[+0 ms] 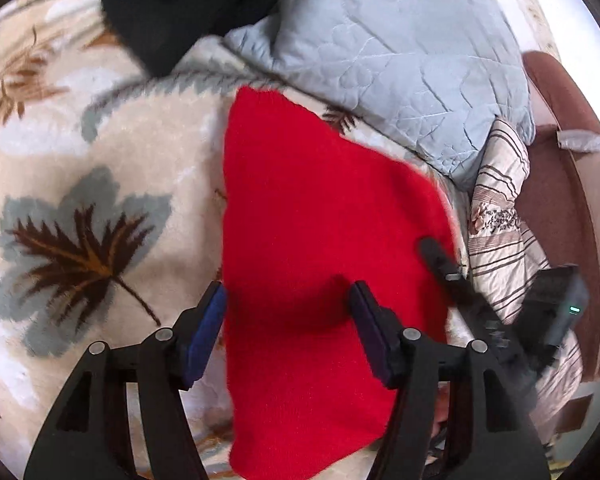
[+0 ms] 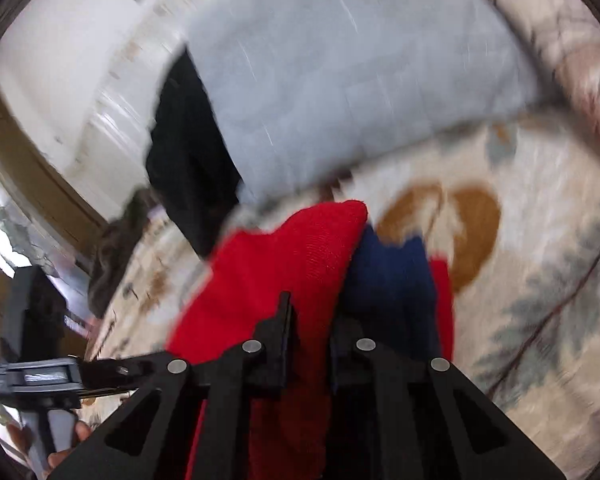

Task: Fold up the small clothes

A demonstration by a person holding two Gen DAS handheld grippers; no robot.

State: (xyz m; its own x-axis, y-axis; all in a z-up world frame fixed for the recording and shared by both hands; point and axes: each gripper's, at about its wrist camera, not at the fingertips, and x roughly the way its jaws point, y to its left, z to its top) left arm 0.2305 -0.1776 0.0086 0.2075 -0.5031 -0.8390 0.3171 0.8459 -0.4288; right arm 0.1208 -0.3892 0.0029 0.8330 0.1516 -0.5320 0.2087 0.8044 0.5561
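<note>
A red knitted garment [image 1: 312, 220] lies spread on a cream blanket with a leaf pattern [image 1: 80, 200]. My left gripper [image 1: 288, 312] hovers over its near part, open, with the cloth beneath the gap and neither of the blue pads touching it. At the garment's right edge my right gripper [image 1: 448, 272] shows as a blurred black bar. In the right wrist view that right gripper [image 2: 312, 308] is shut on a bunched fold of the red garment [image 2: 300, 256], lifted off the blanket. A dark blue patch [image 2: 392, 280] sits beside the fold; the blur hides what it is.
A grey-blue quilted cover [image 1: 380, 60] lies behind the garment, with a black garment [image 1: 180, 8] to its left. Striped bedding [image 1: 500, 220] and a brown furniture edge [image 1: 560, 168] lie on the right. A hand [image 2: 60, 452] holds the other gripper's handle [image 2: 32, 376].
</note>
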